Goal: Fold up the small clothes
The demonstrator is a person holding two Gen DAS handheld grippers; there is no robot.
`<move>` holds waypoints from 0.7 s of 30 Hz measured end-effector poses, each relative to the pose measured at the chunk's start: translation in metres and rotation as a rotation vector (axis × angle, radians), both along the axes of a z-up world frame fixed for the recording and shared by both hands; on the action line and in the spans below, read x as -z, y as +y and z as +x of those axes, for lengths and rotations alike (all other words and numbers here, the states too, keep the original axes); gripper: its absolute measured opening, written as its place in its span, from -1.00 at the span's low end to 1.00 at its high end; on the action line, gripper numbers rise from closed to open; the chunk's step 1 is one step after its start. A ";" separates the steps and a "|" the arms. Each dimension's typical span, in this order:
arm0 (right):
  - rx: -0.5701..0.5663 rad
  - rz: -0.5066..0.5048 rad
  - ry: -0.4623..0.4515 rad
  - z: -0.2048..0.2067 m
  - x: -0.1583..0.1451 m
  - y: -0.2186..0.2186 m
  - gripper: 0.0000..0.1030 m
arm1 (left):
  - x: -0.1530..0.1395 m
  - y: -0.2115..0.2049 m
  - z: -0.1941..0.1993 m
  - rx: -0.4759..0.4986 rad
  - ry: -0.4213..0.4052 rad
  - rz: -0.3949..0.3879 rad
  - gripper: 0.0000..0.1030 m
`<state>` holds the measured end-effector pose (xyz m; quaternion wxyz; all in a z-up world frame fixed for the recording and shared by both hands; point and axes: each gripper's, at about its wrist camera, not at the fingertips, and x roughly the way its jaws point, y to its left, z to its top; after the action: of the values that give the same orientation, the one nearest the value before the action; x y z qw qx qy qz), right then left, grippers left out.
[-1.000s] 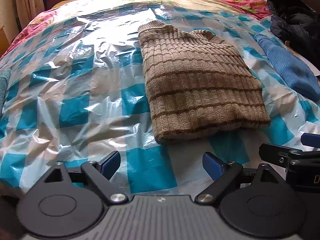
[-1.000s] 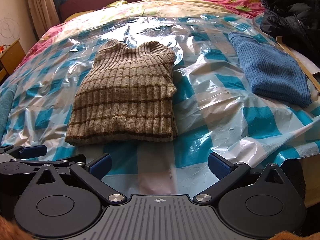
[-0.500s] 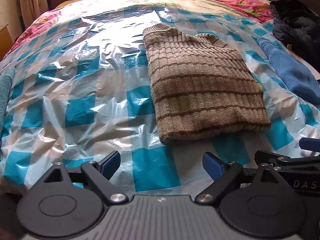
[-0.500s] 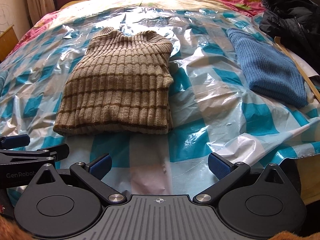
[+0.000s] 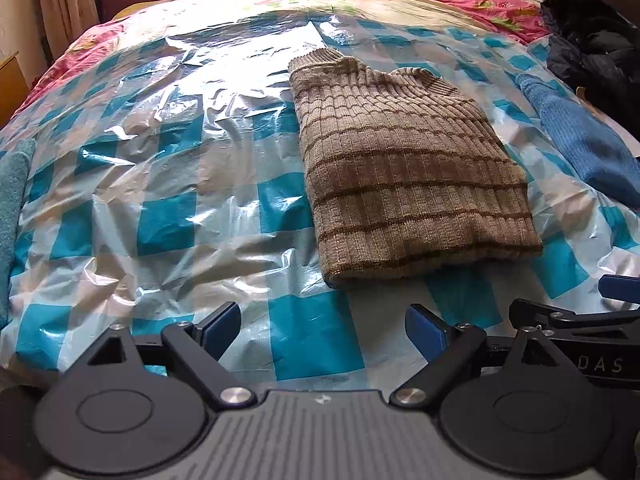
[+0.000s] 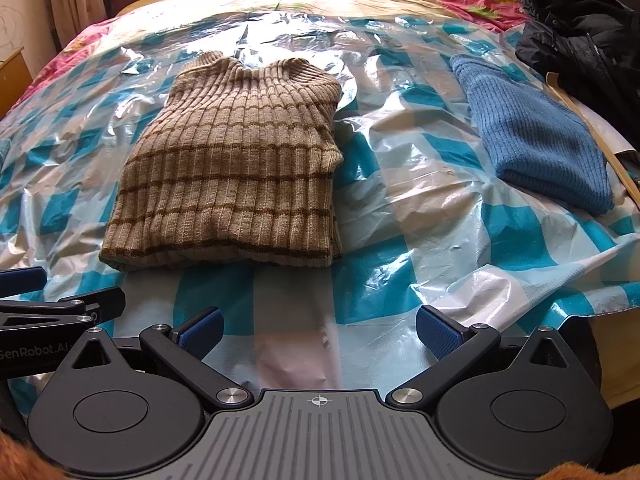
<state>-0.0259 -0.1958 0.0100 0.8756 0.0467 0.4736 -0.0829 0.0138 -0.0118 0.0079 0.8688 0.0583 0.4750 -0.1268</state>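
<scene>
A folded tan ribbed sweater with brown stripes lies flat on the blue-and-white checked plastic sheet; it also shows in the right wrist view. My left gripper is open and empty, hovering near the sheet's front edge, short of the sweater's hem and to its left. My right gripper is open and empty, just in front of the sweater's hem. Each gripper's fingers show at the other view's edge.
A folded blue knit sweater lies to the right on the sheet. A black jacket is heaped at the far right. A teal cloth sits at the left edge. The bed's front right edge drops off.
Both grippers have drifted slightly, so the sweater sits a little further off in the left view and lower and closer in the right view. Jaws stay open; the sweater has not moved.
</scene>
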 end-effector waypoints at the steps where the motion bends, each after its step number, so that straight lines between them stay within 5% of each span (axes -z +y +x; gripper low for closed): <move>1: 0.000 -0.002 0.000 0.000 0.000 0.000 1.00 | 0.000 0.000 0.000 0.000 0.001 -0.001 0.82; 21: -0.004 -0.001 0.006 -0.001 0.002 0.001 1.00 | 0.006 -0.002 0.000 -0.001 0.016 0.023 0.82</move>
<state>-0.0267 -0.1950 0.0077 0.8745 0.0448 0.4761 -0.0814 0.0139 -0.0135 0.0018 0.8643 0.0671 0.4835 -0.1214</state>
